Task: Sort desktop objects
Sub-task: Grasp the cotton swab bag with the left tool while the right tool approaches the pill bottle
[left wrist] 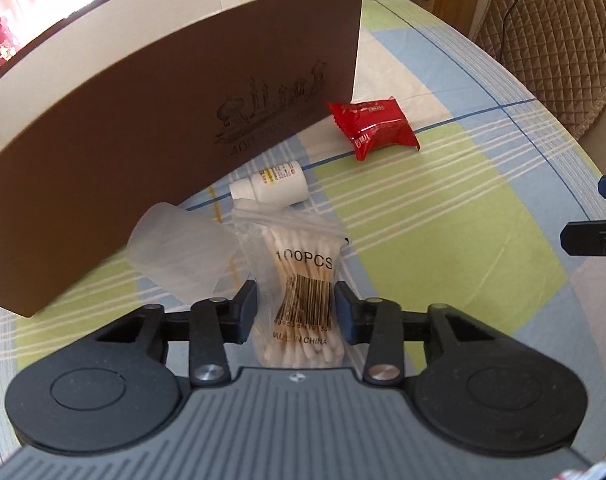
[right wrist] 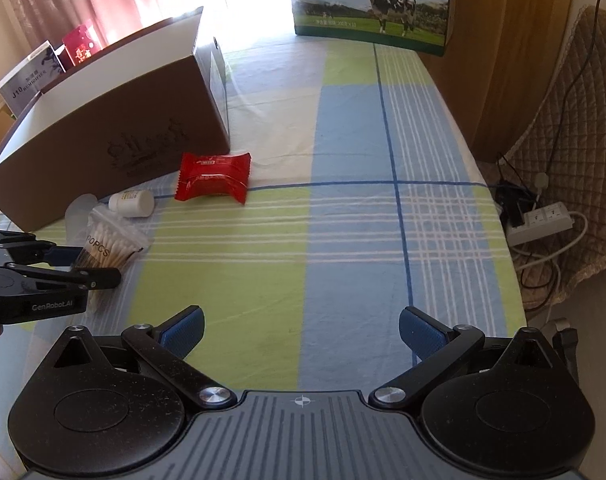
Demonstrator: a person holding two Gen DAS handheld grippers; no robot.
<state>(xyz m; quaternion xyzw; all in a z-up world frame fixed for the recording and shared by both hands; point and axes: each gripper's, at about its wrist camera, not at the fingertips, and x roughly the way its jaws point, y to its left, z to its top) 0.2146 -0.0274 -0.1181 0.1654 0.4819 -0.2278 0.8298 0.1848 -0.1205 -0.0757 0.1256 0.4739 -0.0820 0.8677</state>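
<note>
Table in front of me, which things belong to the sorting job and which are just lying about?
Job:
cotton swab bag, gripped by the left tool
white pill bottle
red snack packet
translucent cup
brown box

Lying about:
milk carton
power strip
quilted chair cover

Cotton-swab bag (left wrist: 299,280) upright; white bottle (left wrist: 269,188) lying, clear cup (left wrist: 183,252) tipped beside brown box (left wrist: 143,120); red packet (left wrist: 373,128) flat.

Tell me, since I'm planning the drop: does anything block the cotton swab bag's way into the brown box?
Only the box's own near wall. The left tongs grip the cotton swab bag low beside it, so the bag must clear that rim.
</note>
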